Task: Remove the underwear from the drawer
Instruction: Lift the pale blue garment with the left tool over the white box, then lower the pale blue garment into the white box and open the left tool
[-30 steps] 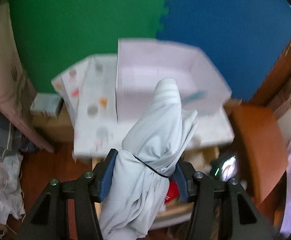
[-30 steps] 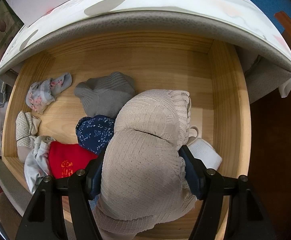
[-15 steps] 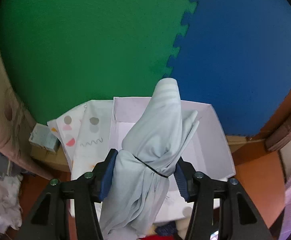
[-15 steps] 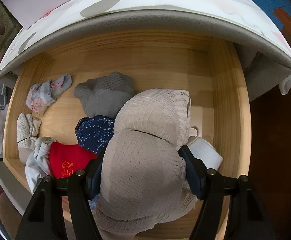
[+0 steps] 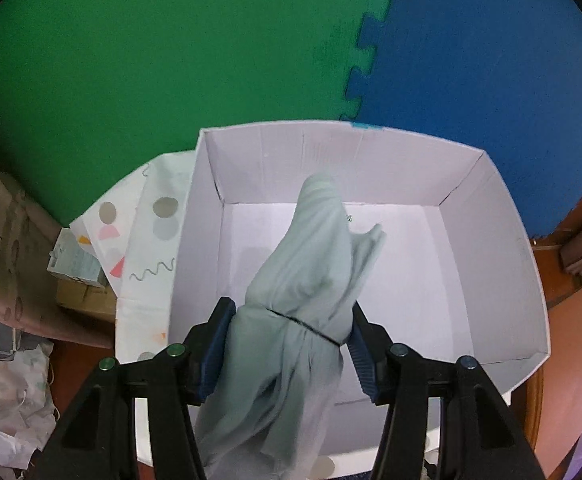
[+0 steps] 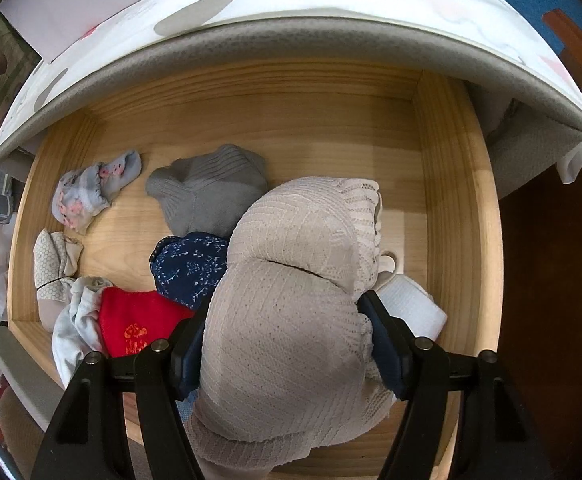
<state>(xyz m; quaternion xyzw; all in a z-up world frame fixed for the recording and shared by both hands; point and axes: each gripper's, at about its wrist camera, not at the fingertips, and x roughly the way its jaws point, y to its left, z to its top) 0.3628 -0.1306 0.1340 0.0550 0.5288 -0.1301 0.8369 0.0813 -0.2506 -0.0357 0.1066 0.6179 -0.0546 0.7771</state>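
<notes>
Green and blue foam mats (image 5: 171, 60) fill the top of my left view, joined like puzzle pieces. Below them sits one white box (image 5: 503, 264) on a spotty cloth (image 5: 147, 232). My left claw (image 5: 291, 340) squeezes one pale blue-grey underwear (image 5: 311, 280), tied with a thin black band. It hangs over the open box, in the middle of the frame, and hides part of the box floor.

My right view looks down into one wooden drawer (image 6: 451, 200), under a grey padded edge at the top. My right claw (image 6: 287, 340) grips one big beige knit underwear (image 6: 291, 300) low in the middle of the frame, over the drawer. I count seven more pieces lying inside: one flowery bundle (image 6: 91, 192) at upper left, one grey piece (image 6: 207, 196) in the middle, one dark blue piece (image 6: 187, 268), one red piece (image 6: 139, 324), one pale blue piece (image 6: 77, 328), one dotted beige piece (image 6: 55, 268) at the left edge, and one white piece (image 6: 411, 308) at the right. The beige bundle blocks my look at the drawer floor below it.
</notes>
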